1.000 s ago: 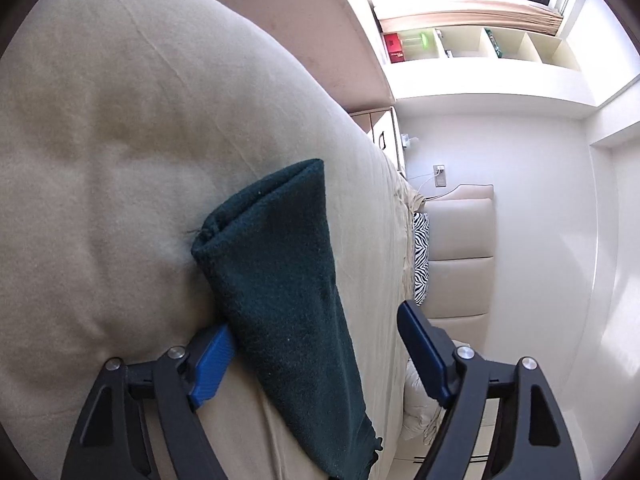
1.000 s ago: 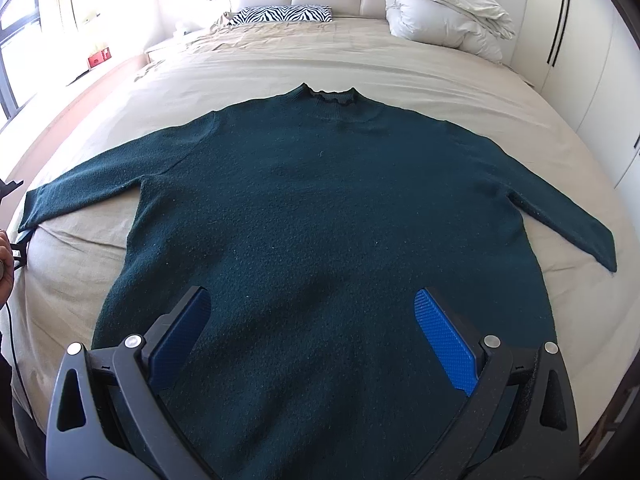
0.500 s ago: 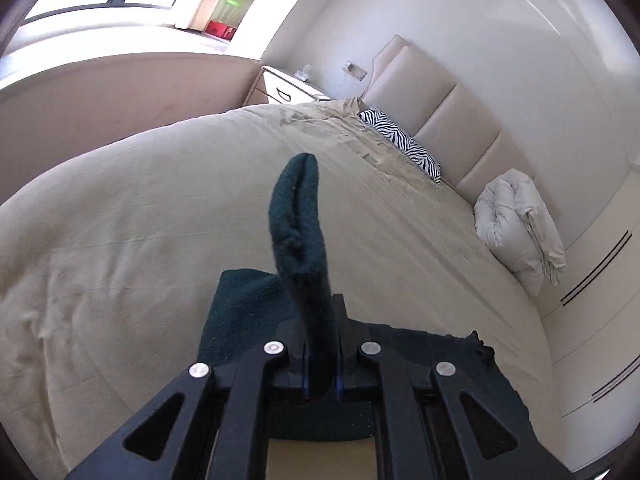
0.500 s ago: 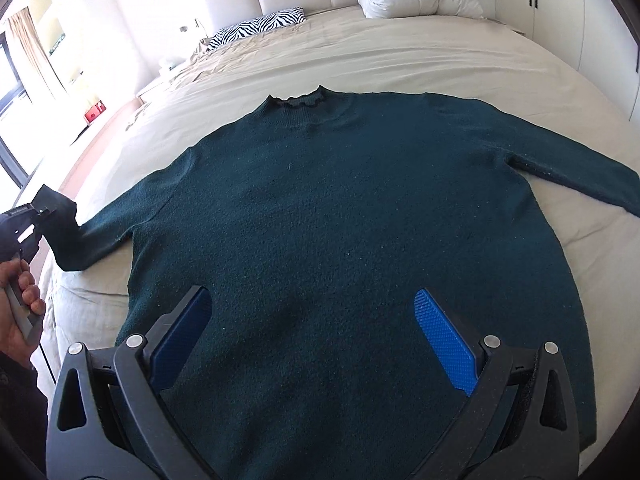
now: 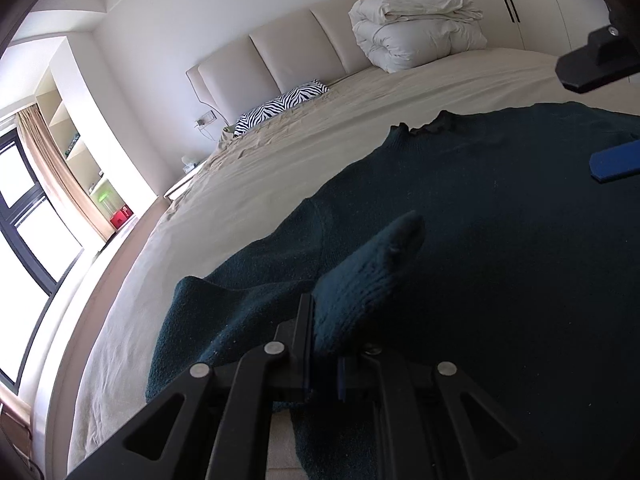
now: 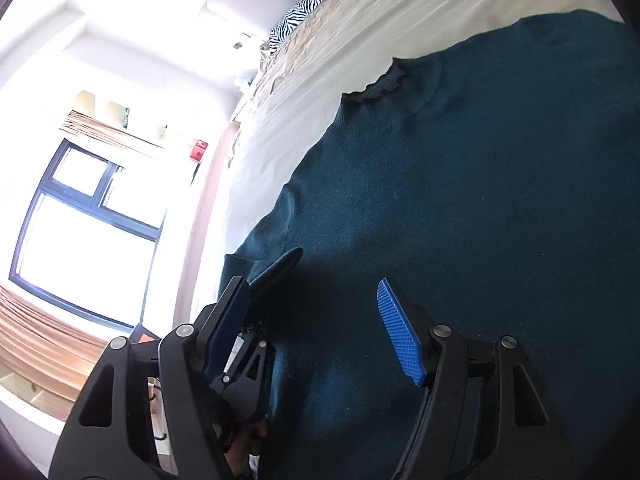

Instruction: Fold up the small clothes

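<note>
Since the earlier frame we had carried the sleeve cuff (image 5: 372, 276) off the bare sheet and in over the sweater (image 5: 500, 260), so the sleeve now doubled back on itself beside the sweater's shoulder. Our left hand-held gripper (image 5: 322, 360) was clenched on that cuff, which stood up between its pads; we held it by the end, we judged, so the whole sleeve would follow and lie across the chest as the first fold. Our right hand-held gripper (image 6: 312, 332) hovered above the sweater's body just beside the left one, its jaws closing with nothing between them. The sweater itself lay flat on the bed (image 5: 280, 152), collar toward the headboard. Beyond the sweater's collar sat a zebra pillow (image 5: 280, 106) and a folded duvet (image 5: 416, 28), both well clear of it. Only our two grippers crowded each other.
</note>
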A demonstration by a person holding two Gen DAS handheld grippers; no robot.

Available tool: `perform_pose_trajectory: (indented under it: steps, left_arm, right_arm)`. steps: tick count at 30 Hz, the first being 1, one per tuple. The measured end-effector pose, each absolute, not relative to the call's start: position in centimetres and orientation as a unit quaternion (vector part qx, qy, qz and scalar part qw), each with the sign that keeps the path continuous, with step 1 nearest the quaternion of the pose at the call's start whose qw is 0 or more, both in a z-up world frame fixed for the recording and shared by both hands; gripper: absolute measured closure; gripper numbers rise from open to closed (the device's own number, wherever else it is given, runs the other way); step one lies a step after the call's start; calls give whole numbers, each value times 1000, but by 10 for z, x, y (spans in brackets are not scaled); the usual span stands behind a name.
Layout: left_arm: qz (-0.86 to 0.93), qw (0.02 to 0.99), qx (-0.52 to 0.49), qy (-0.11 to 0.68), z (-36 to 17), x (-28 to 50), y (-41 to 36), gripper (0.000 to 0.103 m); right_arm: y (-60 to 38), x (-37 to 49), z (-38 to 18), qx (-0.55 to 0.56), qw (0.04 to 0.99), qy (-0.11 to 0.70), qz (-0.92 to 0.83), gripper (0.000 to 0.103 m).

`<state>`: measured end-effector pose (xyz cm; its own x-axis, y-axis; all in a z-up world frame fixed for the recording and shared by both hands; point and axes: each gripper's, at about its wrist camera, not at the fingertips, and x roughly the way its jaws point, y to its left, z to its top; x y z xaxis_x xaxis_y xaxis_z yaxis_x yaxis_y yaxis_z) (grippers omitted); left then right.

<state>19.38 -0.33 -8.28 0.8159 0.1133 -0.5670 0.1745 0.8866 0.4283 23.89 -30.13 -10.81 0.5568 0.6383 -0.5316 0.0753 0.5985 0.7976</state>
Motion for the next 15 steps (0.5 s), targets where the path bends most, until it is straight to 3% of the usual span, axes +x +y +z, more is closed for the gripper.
perform_pose_trajectory:
  steps: [11,14,15]
  left_arm:
    - [0,924,260,279,-82,186,-11,90]
    - [0,924,256,283,-82,189,-9,90]
    - [0,925,254,283,-82,190,-8,89]
  right_arm:
    - [-232,316,-170,485,672,508,237,37]
    - [-221,322,-176,466,674,520,238,50]
    - [-216,325,-179,458,675,525,243,58]
